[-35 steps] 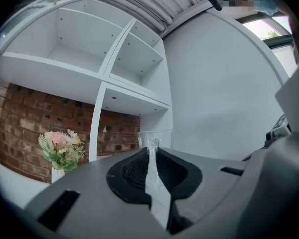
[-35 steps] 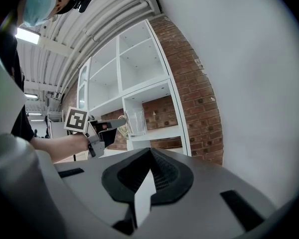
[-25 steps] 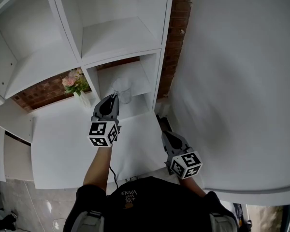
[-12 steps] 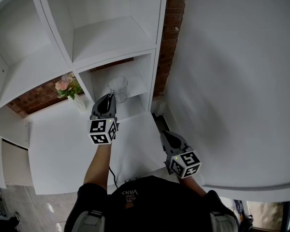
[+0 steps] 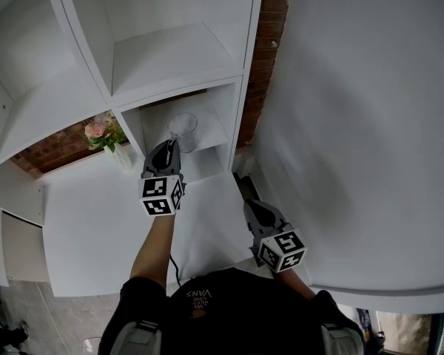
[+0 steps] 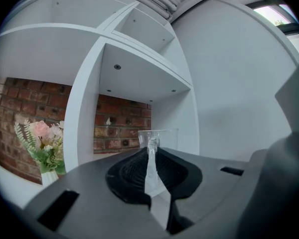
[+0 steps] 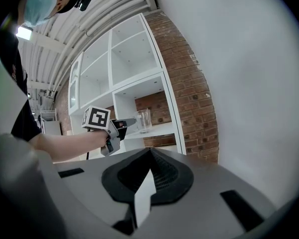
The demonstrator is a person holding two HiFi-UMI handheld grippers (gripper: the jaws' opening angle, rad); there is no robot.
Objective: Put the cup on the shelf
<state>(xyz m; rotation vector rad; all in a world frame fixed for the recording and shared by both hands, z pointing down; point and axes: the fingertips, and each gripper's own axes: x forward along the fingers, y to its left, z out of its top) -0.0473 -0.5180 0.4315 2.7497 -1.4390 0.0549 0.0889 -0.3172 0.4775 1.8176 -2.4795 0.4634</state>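
A white panelled shelf unit (image 5: 174, 58) of square, flat-boarded compartments stands against a rough red brick wall (image 5: 270, 50), with a smooth white wall (image 5: 370, 124) filling the 3 o'clock side of the head view and a matte white counter (image 5: 96, 228) below the shelves. Nearest, at 6 o'clock, is the person's black shirt (image 5: 222, 316). Just beyond it, at 5 o'clock, the right gripper (image 5: 249, 205) is held low, a grey matte body with black ribbed pads; its jaws are pressed together with nothing between them. At 9 to 10 o'clock the left gripper (image 5: 170, 144) reaches forward on a bare forearm, its jaws clamped on the thin clear wall of the cup (image 5: 183, 127). The cup is one straight-sided, transparent tumbler, upright inside the lowest open compartment at 11 o'clock, its base at the shelf board; whether it rests on the board cannot be told. At 9 o'clock of the cup, outside that compartment, one slim white vase (image 5: 123, 156) holds pink and cream flowers (image 5: 100, 132) with green leaves. Two grippers show in all, each with one black-and-white marker cube.
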